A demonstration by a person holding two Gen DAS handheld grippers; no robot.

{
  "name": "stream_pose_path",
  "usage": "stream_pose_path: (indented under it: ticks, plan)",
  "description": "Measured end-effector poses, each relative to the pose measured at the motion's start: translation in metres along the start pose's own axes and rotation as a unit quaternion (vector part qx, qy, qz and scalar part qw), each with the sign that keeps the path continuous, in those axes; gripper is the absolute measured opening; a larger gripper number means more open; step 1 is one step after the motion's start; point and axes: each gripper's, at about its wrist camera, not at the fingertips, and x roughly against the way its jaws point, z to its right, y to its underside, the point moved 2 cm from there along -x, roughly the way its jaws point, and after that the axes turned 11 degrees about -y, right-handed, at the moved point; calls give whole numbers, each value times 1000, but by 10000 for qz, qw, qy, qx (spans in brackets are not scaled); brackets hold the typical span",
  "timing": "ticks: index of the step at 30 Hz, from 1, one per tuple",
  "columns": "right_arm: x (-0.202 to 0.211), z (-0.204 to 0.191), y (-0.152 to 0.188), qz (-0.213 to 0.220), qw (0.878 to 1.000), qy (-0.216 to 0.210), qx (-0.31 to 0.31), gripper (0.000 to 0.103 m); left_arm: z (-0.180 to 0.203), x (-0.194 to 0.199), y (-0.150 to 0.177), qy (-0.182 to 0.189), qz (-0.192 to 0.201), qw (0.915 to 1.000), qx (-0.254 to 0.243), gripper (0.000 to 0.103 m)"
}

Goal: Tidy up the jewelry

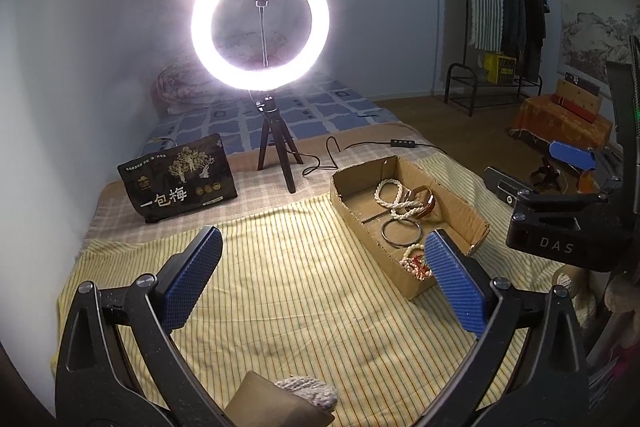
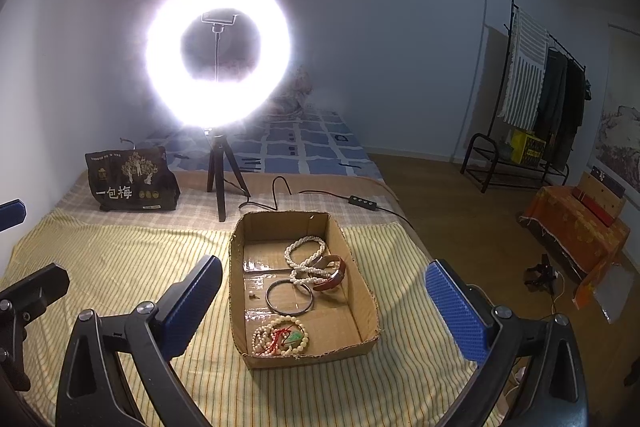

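Note:
An open cardboard box point(image 2: 360, 287) lies on the yellow striped cloth point(image 2: 120, 267). Inside it are a white bead necklace point(image 2: 306, 259), a red-brown bangle point(image 2: 334, 277), a thin metal bangle point(image 2: 290, 297) and a pale bead bracelet with red and green bits point(image 2: 280, 339). My right gripper point(image 2: 323, 267) is open just in front of the box, with nothing in its jaws. My left gripper point(image 1: 320, 247) is open over bare cloth, left of the box point(image 1: 408, 279), its right pad point(image 1: 452, 275) in front of the box's near corner. Nothing is between its pads.
A lit ring light on a small tripod point(image 1: 260, 19) stands behind the box, its cable and controller point(image 1: 402, 143) trailing right. A black snack bag point(image 1: 180, 179) stands at the back left. The bed's edge drops to a wood floor point(image 2: 460, 207) on the right, with a clothes rack point(image 2: 540, 87).

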Motion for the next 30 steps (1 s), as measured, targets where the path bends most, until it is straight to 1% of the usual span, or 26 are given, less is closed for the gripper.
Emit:
stream_pose_path:
  ticks: [30]
  plan:
    - [-2, 0, 6, -48, 10000, 57, -9, 103, 1, -1, 0, 43, -59, 10000, 37, 103]
